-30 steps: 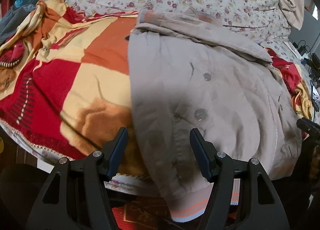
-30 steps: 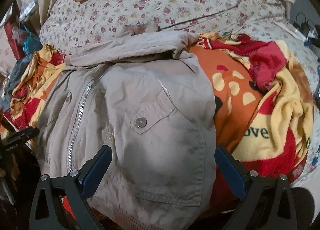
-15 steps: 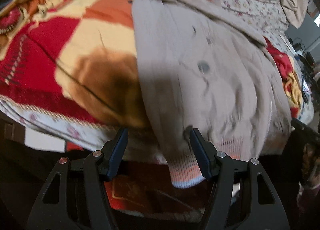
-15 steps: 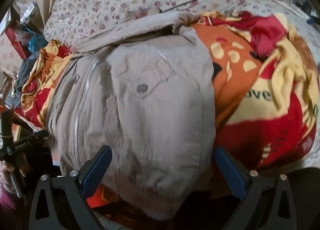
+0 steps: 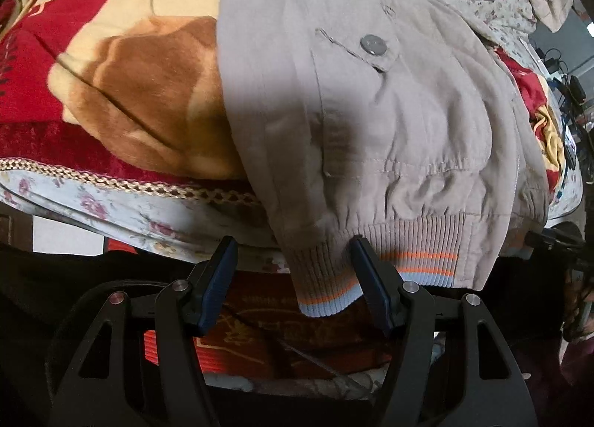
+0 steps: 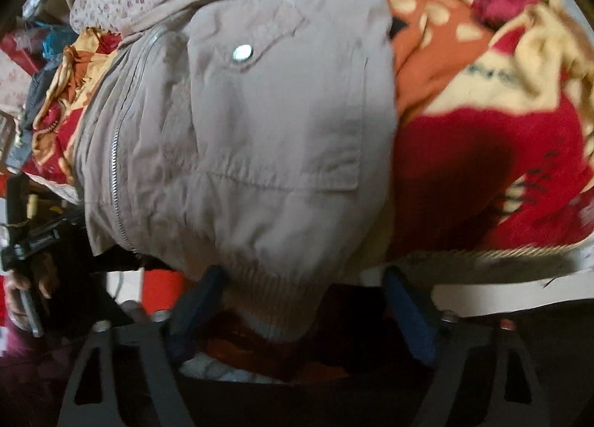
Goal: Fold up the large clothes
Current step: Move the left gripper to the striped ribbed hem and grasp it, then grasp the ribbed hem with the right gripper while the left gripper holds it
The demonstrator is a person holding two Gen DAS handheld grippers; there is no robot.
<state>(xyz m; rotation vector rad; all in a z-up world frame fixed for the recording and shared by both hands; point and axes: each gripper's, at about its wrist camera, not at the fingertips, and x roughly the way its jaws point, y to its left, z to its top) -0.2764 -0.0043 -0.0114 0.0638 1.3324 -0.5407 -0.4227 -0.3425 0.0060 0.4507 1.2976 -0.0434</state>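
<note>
Now both cameras sit lower and closer to the bed's edge than a second ago, so the beige jacket (image 5: 371, 122) fills more of each view, draped over the red-and-yellow blanket (image 5: 122, 67) with its ribbed hem (image 5: 375, 260) hanging off the edge. The left gripper (image 5: 293, 278) points steeply down, jaws apart, the hem's corner between them, though contact with the inner pad is unclear. The right gripper (image 6: 300, 300) has just been closing; its jaws remain apart around the hem.
</note>
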